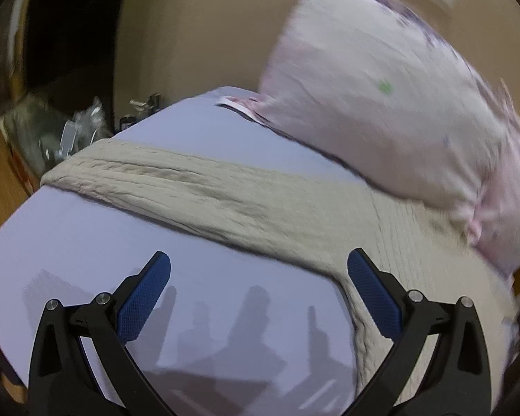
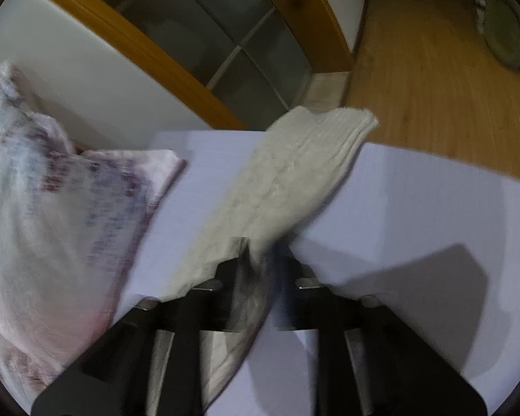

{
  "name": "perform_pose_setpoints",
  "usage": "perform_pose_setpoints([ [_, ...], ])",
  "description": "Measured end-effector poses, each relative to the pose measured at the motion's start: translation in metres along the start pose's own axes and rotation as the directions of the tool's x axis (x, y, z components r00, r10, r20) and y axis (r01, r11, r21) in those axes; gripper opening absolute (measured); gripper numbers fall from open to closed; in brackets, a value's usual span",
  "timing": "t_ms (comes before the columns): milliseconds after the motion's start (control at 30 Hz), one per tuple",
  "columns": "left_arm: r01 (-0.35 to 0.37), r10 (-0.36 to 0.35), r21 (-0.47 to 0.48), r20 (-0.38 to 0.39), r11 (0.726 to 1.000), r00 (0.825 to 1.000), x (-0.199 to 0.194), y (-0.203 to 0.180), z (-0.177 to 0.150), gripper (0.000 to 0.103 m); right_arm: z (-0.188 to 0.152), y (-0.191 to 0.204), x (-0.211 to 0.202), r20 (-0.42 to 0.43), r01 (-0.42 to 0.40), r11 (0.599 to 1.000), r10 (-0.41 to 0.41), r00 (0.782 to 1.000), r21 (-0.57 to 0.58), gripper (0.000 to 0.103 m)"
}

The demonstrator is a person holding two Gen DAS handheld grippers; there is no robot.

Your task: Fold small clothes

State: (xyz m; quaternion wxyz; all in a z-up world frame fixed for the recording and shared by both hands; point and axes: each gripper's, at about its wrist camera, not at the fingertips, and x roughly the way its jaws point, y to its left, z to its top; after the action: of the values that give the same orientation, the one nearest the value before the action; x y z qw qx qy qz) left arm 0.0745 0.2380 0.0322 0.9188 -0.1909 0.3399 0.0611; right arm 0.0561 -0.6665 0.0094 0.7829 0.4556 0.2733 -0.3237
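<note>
Clearly we hold a soft, limp, light beige knit garment (image 2: 287, 180): right gripper (image 2: 253, 277) pinching its edge, left gripper (image 1: 258, 294) spread, best gripping an opposite hem.

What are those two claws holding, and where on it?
The right gripper pinches one end of the beige knit garment. The left gripper is open, holding nothing.

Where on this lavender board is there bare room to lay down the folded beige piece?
Bare lavender board lies between the open left tongs, below the beige knit garment. The far right is crowded by the pink floral cloth. The right tongs grip the knit.
</note>
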Motion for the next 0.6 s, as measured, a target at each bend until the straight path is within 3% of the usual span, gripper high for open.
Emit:
perform_pose_setpoints([
  [67,-0.012,0.012,-0.057,0.002,0.998,1.000,0.002,0.016,0.006,0.102,-0.012,0.032,-0.029,0.095,-0.050,0.990,0.063,0.993,-0.131,0.009],
  [167,0.008,-0.006,-0.142,0.020,0.990,1.000,-0.001,0.037,0.013,0.102,-0.049,0.098,-0.079,0.166,-0.135,0.918,0.209,0.964,-0.372,0.008],
  [200,0.016,-0.011,-0.172,0.029,0.985,1.000,-0.001,0.043,0.016,0.102,-0.068,0.123,-0.095,0.150,-0.180,0.875,0.272,0.950,-0.450,0.008],
  [267,0.025,-0.017,-0.221,0.040,0.975,0.999,-0.001,0.055,0.021,0.102,-0.122,0.174,-0.127,0.057,-0.295,0.744,0.408,0.911,-0.599,0.008],
  [333,0.024,-0.013,-0.268,0.042,0.963,0.999,0.001,0.066,0.025,0.102,-0.187,0.220,-0.147,-0.086,-0.397,0.580,0.488,0.869,-0.712,0.008],
  [400,0.032,-0.019,-0.323,0.043,0.946,0.999,0.003,0.077,0.028,0.102,-0.255,0.253,-0.153,-0.241,-0.471,0.424,0.491,0.837,-0.774,0.008],
  [433,0.026,-0.013,-0.348,0.040,0.937,0.999,0.005,0.081,0.029,0.102,-0.301,0.270,-0.146,-0.361,-0.522,0.327,0.441,0.822,-0.788,0.009],
  [467,0.019,-0.005,-0.381,0.038,0.924,0.999,0.009,0.087,0.031,0.102,-0.335,0.279,-0.138,-0.447,-0.559,0.263,0.384,0.808,-0.786,0.011],
  [533,0.012,0.004,-0.420,0.037,0.907,0.999,0.014,0.097,0.035,0.099,-0.398,0.284,-0.127,-0.576,-0.619,0.173,0.244,0.780,-0.766,0.019],
  [600,0.002,0.008,-0.468,0.021,0.884,1.000,0.022,0.108,0.038,0.094,-0.419,0.280,-0.128,-0.605,-0.637,0.155,0.208,0.768,-0.755,0.042],
])
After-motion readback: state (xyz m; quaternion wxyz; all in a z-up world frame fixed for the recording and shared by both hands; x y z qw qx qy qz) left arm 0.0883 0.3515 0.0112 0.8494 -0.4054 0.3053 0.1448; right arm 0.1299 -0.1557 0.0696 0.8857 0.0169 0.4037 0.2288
